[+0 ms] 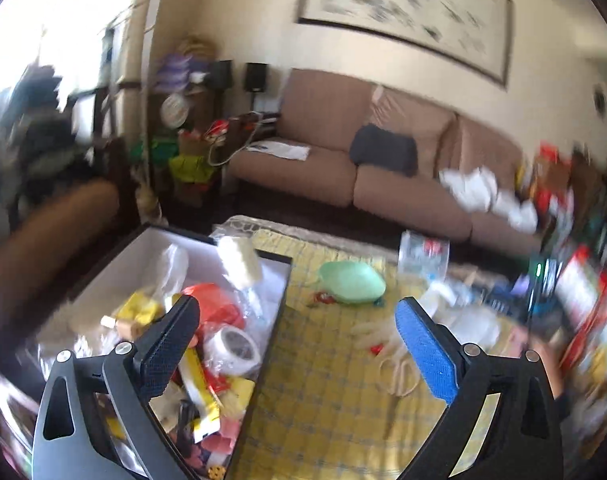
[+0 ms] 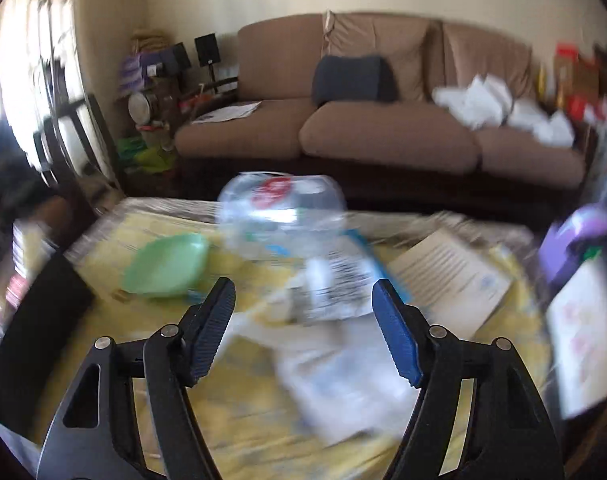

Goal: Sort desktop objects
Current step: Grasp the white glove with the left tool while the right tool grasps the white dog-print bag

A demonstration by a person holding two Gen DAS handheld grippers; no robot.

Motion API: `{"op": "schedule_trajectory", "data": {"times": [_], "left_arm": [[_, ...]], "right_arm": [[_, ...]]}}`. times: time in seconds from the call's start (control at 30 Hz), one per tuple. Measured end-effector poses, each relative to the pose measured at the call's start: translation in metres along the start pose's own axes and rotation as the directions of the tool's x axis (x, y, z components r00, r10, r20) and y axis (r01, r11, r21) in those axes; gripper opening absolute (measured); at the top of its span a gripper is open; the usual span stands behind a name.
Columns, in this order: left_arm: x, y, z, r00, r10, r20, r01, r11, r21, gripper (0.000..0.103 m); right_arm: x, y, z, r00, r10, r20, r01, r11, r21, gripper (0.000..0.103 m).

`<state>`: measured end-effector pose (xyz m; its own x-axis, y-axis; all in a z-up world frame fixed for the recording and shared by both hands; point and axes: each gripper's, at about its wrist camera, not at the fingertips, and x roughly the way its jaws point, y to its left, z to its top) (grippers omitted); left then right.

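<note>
Black-and-blue left gripper [image 1: 297,316] and right gripper [image 2: 303,300] both gape, holding nothing | your black-walled sorting box [image 1: 281,280] is already well filled | white-handled scissors [image 1: 397,372], mint-green plastic dish [image 1: 351,282], clear plastic bottle [image 2: 281,210] remain on the yellow checked tablecloth [image 1: 335,400]

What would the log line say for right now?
left gripper: open, empty, by box | right gripper: open, empty, over plastic packets | green dish: on table
</note>
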<state>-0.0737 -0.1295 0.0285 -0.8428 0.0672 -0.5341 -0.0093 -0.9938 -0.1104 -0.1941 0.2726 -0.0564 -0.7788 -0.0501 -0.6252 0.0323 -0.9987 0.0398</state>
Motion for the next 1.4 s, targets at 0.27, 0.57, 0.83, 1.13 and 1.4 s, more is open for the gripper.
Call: {"op": "schedule_trajectory", "data": {"times": [0.27,0.57,0.83,1.13,1.4], "left_arm": [[0.094,-0.035,-0.039,0.952,-0.141,-0.273,0.112,0.987,-0.116,0.101],[0.190,-0.119,-0.066,0.897,-0.158,-0.413,0.182,0.983,0.018,0.101],[0.213,-0.166,-0.064,0.925,-0.102,-0.365,0.164,0.976,0.141,0.101],[0.223,-0.178,-0.061,0.930,0.043,-0.364,0.059,0.963,0.264,0.101],[0.232,-0.194,-0.071,0.925,0.063,-0.375,0.063,0.947,0.314,0.101]], "right_arm": [[0.062,-0.020,-0.010,0.935,0.153,-0.319,-0.127,0.987,0.101,0.055],[0.068,0.020,-0.034,0.953,0.045,-0.301,-0.123,0.962,-0.245,0.036],[0.061,-0.009,-0.036,0.957,0.117,-0.266,-0.162,0.974,-0.157,0.038],[0.060,0.009,-0.039,0.959,0.138,-0.248,-0.200,0.949,-0.245,0.052],[0.078,0.009,-0.042,0.952,0.144,-0.268,-0.197,0.964,-0.179,0.037]]}}
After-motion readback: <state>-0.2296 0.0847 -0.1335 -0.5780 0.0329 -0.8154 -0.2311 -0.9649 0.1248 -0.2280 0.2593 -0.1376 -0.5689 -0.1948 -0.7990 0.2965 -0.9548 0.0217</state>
